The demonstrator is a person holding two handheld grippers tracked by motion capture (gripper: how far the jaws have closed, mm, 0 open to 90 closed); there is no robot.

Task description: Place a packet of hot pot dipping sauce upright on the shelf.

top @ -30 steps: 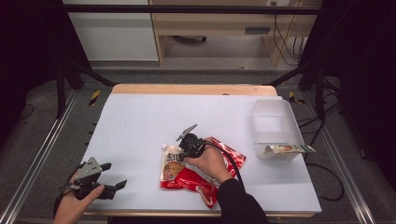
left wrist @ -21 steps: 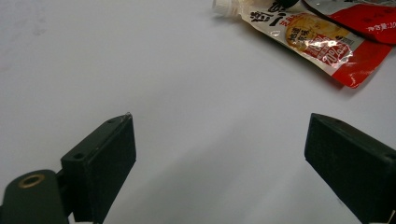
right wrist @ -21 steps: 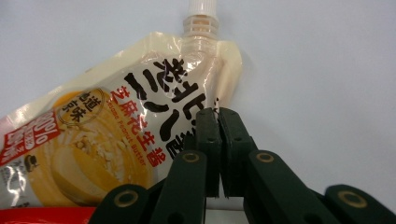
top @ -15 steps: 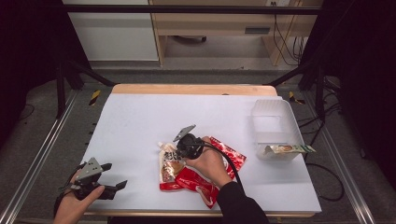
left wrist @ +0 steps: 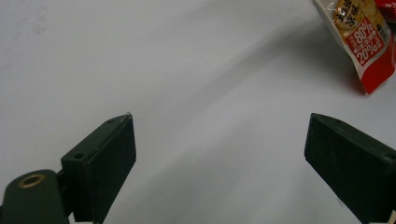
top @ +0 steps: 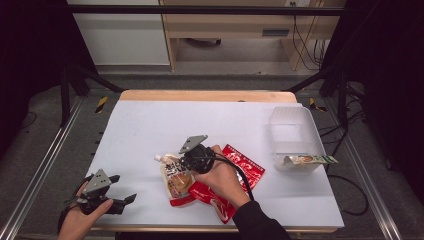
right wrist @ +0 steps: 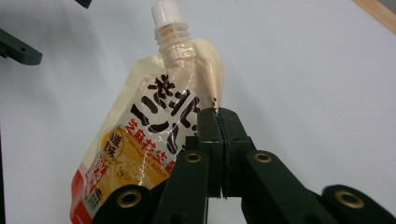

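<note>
Right claw [right wrist: 219, 123] clenched, jaws pinching the right edge of the spout pouch [right wrist: 154, 135]; they have just closed on it. In the right gripper view the pouch runs up and left from the jaws, white cap [right wrist: 164, 10] at the far end, well past the tips. In the high view the right claw [top: 186, 161] sits at the pouch's [top: 176, 176] upper part, hand behind it; the pouch's lower end overlaps a red bag [top: 235, 172], which lies under and to the right of the hand. Whether the pouch is off the surface [top: 210, 120] I cannot tell.

Left claw [left wrist: 219, 154] released, jaws wide apart, nothing between them, bare surface below. The pouch [left wrist: 362, 42] is well apart from it, up and right past the right jaw. In the high view the left claw [top: 125, 201] is near the surface's front left corner.

A clear bin [top: 292, 137] stands well to the right of the right claw, with a green packet [top: 307, 160] at its near end.
</note>
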